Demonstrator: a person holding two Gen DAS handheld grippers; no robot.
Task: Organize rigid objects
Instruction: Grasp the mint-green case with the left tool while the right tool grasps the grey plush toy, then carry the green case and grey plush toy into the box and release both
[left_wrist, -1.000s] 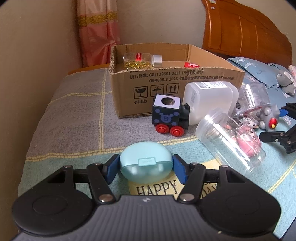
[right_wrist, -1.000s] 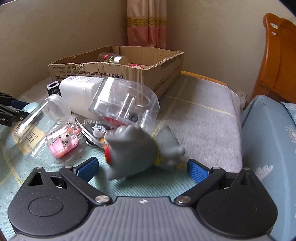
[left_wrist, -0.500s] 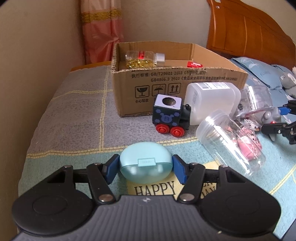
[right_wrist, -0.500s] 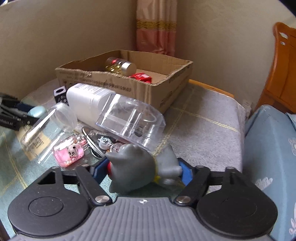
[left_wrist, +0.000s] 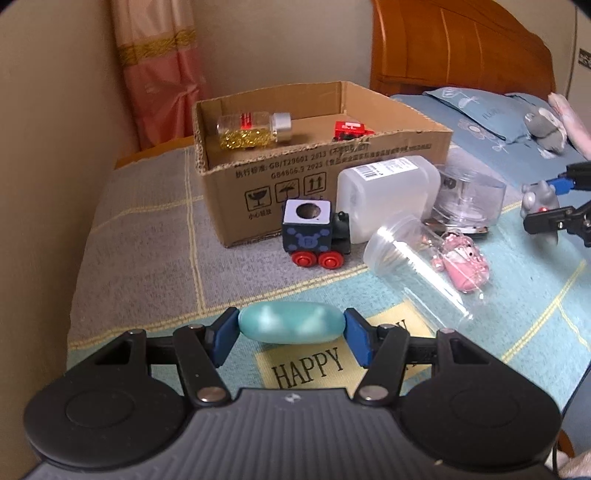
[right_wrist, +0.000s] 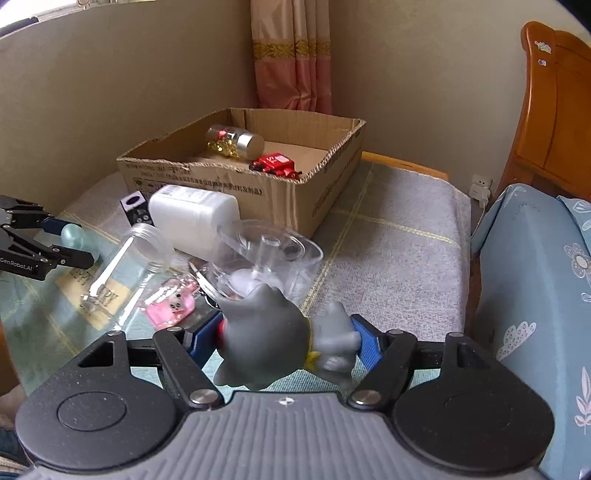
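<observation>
Since the earlier frames, the right gripper (right_wrist: 284, 341) has been closed from a wide spread onto the grey rubber cat figure (right_wrist: 280, 341), and both are now raised clear of the bed cover (right_wrist: 388, 258). Its jaws are closing, with the figure pinched lengthwise between the blue pads (right_wrist: 364, 341). The pale turquoise egg-shaped plastic case (left_wrist: 291, 322) has been rolled within the left gripper (left_wrist: 291, 328), so its latch is no longer seen. This case is clamped at both ends between the blue pads (left_wrist: 225, 336), above the yellow patch lettered HAPPY near the front edge of the cover.

One open brown cardboard box (left_wrist: 332, 173) stands towards the far edge of the cover. Two items lie in it: one clear bottle of yellow beads with a silver cap (left_wrist: 255, 131) and one small red toy vehicle (left_wrist: 351, 130). On the cover in front of the box the following are counted: one dark toy train car with red wheels (left_wrist: 314, 232), one white plastic bottle on its side (left_wrist: 388, 195), one clear plastic jar on its side (left_wrist: 410, 269), one clear round plastic container (left_wrist: 469, 199) and one pink keychain charm (left_wrist: 463, 260).

The surface is a grey and teal checked bed cover with yellow lines. Beige walls, a pink curtain (left_wrist: 159, 70), an orange wooden headboard (left_wrist: 458, 48) and a blue floral pillow (right_wrist: 535, 295) are seen around it.
</observation>
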